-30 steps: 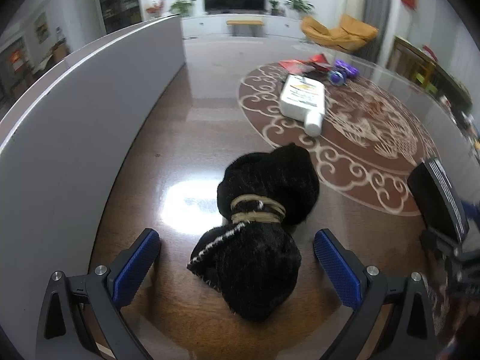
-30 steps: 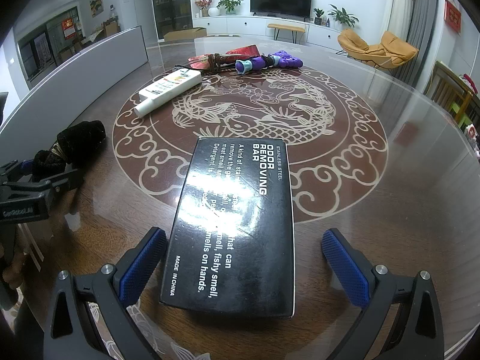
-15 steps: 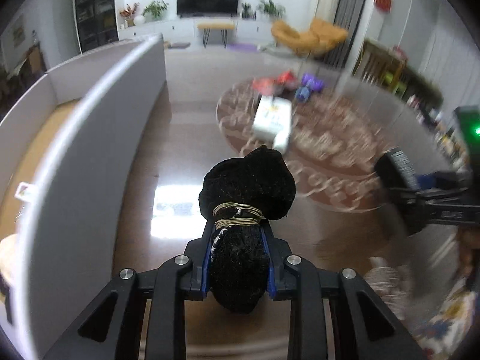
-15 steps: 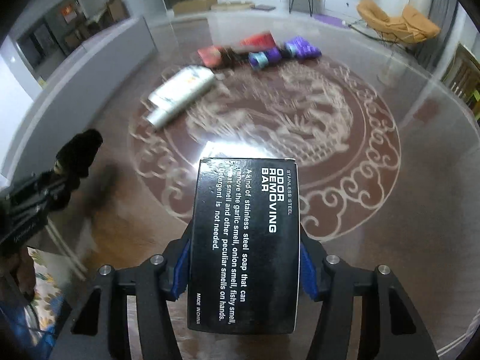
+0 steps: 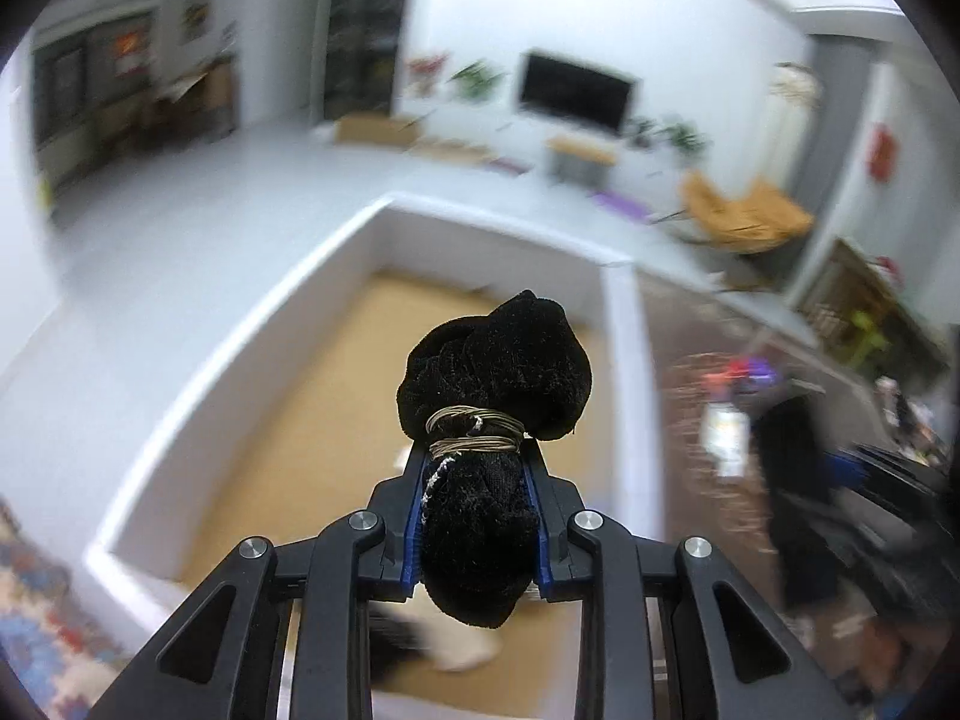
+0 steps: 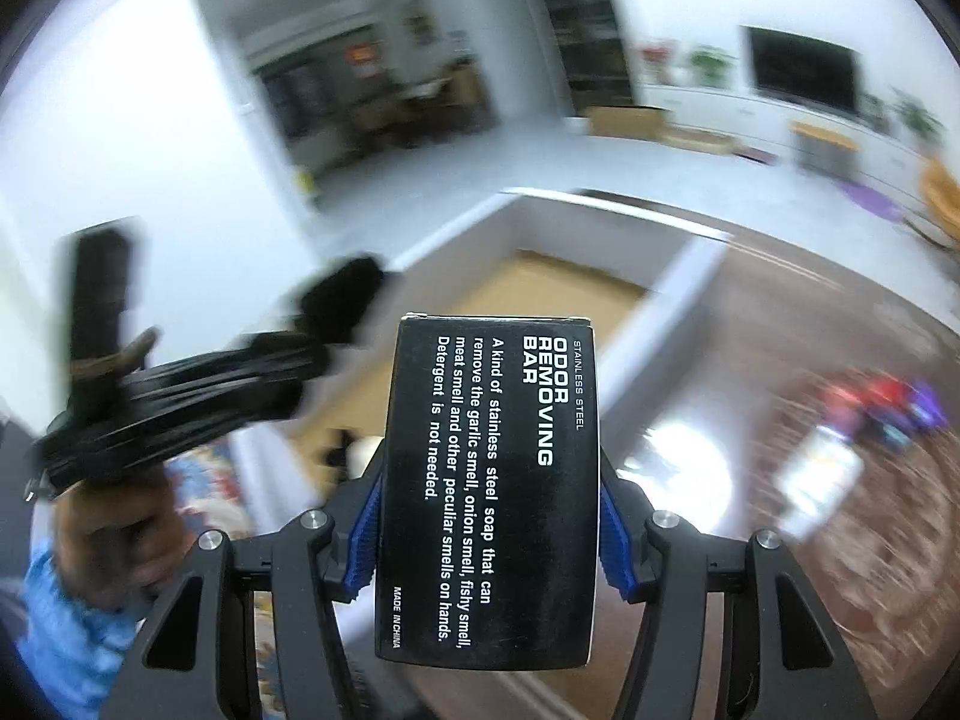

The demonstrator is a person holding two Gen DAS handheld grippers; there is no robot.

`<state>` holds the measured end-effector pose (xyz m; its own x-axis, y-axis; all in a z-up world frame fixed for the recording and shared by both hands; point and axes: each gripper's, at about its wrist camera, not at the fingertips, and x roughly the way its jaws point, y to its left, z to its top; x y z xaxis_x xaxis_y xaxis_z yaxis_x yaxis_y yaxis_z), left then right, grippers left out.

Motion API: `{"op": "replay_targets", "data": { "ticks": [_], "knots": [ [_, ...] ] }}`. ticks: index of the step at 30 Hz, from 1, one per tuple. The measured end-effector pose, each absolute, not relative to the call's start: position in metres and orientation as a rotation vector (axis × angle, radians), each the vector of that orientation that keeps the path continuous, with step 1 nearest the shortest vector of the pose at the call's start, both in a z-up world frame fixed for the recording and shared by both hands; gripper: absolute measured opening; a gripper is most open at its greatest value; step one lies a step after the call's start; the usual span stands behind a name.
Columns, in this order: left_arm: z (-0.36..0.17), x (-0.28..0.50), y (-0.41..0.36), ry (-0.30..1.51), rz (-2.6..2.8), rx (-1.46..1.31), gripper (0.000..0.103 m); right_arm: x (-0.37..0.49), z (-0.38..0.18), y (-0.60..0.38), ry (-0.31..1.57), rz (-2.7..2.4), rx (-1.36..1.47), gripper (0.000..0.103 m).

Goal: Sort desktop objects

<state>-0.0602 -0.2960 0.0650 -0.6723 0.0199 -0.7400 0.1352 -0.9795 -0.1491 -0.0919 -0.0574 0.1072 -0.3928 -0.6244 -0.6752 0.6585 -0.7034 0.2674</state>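
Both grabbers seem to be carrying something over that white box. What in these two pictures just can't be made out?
- Left wrist view: the pale and dark things on the white bin's floor, hidden behind the black fabric bundle and the fingers.
- Both views: the items left on the table, smeared by motion blur.
- Right wrist view: the black box's other faces, turned away.
- Right wrist view: the left gripper, blurred.

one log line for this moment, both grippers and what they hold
left gripper: shut on black cloth bundle | right gripper: shut on black box | both above white bin | release: not yet
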Motion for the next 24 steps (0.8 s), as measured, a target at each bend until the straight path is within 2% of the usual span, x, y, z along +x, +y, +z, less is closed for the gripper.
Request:
{"op": "replay_targets", "data": {
  "ticks": [3, 5, 8, 9, 10, 13, 15, 17, 20, 21, 22, 24],
  "knots": [
    [0.036, -0.078, -0.331, 0.256, -2.681, 1.327, 0.028, -0.083, 0.092, -0.121, 0.136, -2.045, 1.000, 0.059],
    [0.017, -0.088, -0.344, 0.234, -2.615, 1.400, 0.033, -0.082, 0.070, -0.157, 0.195, -1.996, 1.051, 0.060],
    [-0.008, -0.094, -0.350, 0.197, -2.527, 1.490, 0.058, -0.081, 0.031, -0.189, 0.284, -1.925, 1.148, 0.064],
    [-0.012, -0.091, -0.348, 0.184, -2.516, 1.481, 0.071, -0.079, 0.022, -0.193, 0.315, -1.921, 1.147, 0.067],
    [-0.012, -0.085, -0.348, 0.174, -2.522, 1.457, 0.076, -0.078, 0.020, -0.193, 0.320, -1.925, 1.135, 0.072],
    [0.002, -0.069, -0.334, 0.132, -2.578, 1.339, 0.076, -0.079, 0.028, -0.164, 0.239, -1.967, 1.055, 0.084],
    [0.018, -0.056, -0.311, 0.131, -2.655, 1.254, 0.076, -0.079, 0.044, -0.137, 0.162, -2.028, 0.979, 0.088],
    [0.032, -0.046, -0.284, 0.142, -2.737, 1.208, 0.076, -0.080, 0.058, -0.094, 0.073, -2.137, 0.881, 0.101],
    [0.057, -0.027, -0.213, 0.151, -2.948, 1.168, 0.077, -0.084, 0.059, -0.018, -0.019, -2.328, 0.805, 0.103],
    [0.063, -0.025, -0.195, 0.143, -3.003, 1.171, 0.080, -0.087, 0.052, 0.010, -0.031, -2.397, 0.818, 0.103],
    [0.067, -0.017, -0.168, 0.125, -3.067, 1.173, 0.091, -0.091, 0.043, 0.034, -0.032, -2.457, 0.844, 0.103],
    [0.063, -0.002, -0.113, 0.073, -3.184, 1.175, 0.103, -0.101, 0.015, 0.087, 0.000, -2.588, 0.954, 0.103]
  ]
}}
